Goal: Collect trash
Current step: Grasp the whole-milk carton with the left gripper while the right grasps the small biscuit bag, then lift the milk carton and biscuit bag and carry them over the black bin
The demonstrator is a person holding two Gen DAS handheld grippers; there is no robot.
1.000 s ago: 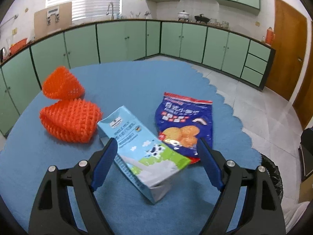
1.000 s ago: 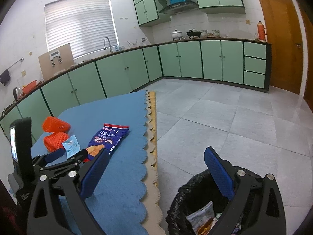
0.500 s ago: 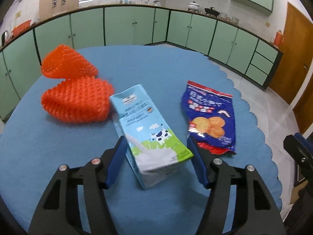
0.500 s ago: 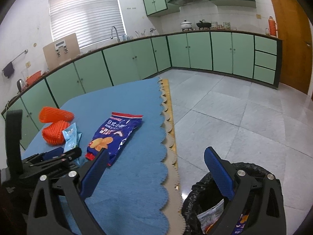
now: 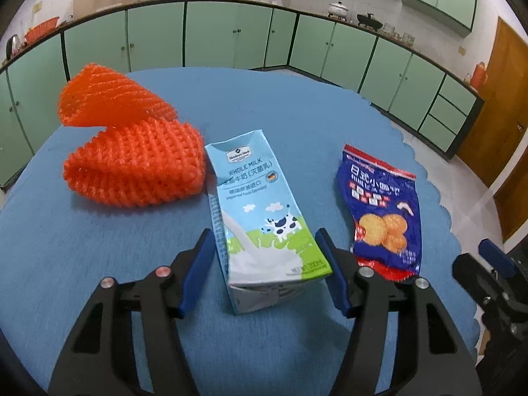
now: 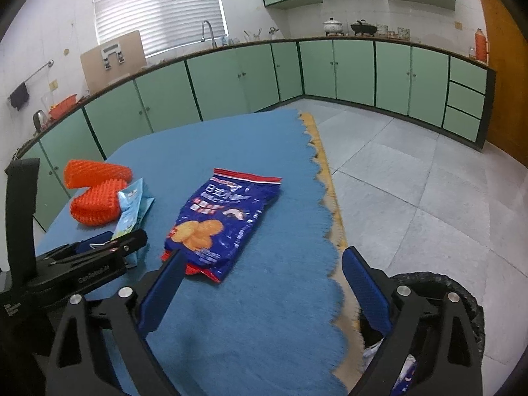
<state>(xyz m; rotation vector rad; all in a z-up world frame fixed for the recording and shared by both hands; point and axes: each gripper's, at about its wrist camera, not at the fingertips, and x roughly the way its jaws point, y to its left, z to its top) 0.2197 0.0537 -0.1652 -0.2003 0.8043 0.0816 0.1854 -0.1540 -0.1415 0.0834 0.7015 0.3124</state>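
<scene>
A light-blue milk carton (image 5: 260,211) lies on the blue table cloth (image 5: 99,250). My left gripper (image 5: 264,270) is open, its blue pads on either side of the carton's near end with small gaps. A blue biscuit bag (image 5: 382,214) lies to the carton's right, and two orange foam nets (image 5: 132,155) to its left. In the right wrist view my right gripper (image 6: 264,290) is open and empty over the table's right edge, near the biscuit bag (image 6: 221,217). The carton (image 6: 132,211) and the left gripper (image 6: 92,260) show at the left there.
A black-lined trash bin (image 6: 439,316) with some trash in it stands on the tiled floor below the table's scalloped right edge (image 6: 326,217). Green kitchen cabinets (image 6: 297,76) run along the far walls. A brown door (image 5: 495,105) is at the right.
My left gripper has moved forward over the carton and narrowed around it. My right gripper has swung left from over the bin toward the table and the biscuit bag.
</scene>
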